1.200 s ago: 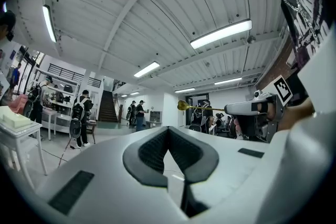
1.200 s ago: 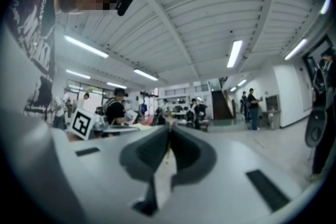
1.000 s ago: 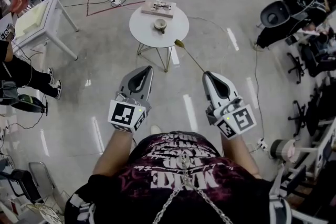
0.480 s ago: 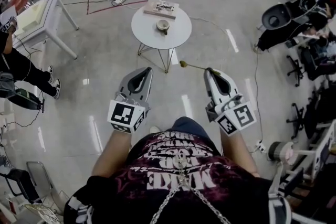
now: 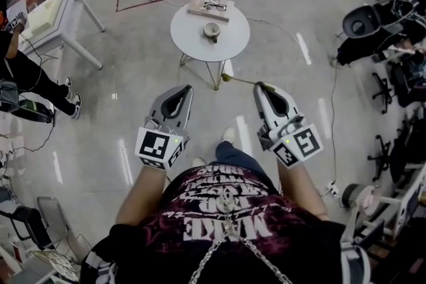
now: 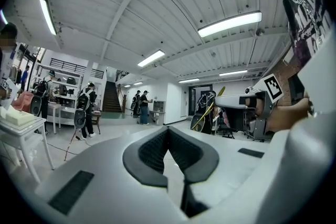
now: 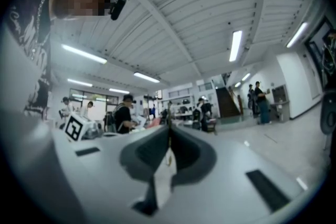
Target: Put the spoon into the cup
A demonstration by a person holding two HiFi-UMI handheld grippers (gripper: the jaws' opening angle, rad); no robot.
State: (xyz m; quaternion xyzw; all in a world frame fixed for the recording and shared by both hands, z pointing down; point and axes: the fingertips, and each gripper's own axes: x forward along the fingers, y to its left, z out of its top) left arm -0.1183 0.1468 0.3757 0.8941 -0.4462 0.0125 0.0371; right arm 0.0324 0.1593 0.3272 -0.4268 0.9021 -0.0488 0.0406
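Gold spoon (image 5: 238, 81) clamped in right gripper (image 5: 257, 85), left gripper (image 5: 184, 88) closed, empty — cup (image 5: 212, 30) on round table (image 5: 190, 36).

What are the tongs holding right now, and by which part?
The right tongs are shut on the spoon, gripping the end of its handle; its bowl sticks out sideways. The left tongs hold nothing.

There was one round white table (image 5: 227, 44). It carried one cup (image 5: 212, 30), one flat board (image 5: 200, 10) and one pair of glasses (image 5: 215, 6). One gold spoon (image 5: 239, 80) was counted. Two grippers showed: one left gripper (image 5: 183, 88) and one right gripper (image 5: 258, 85). One rectangular white table (image 5: 66, 8) completed the count.
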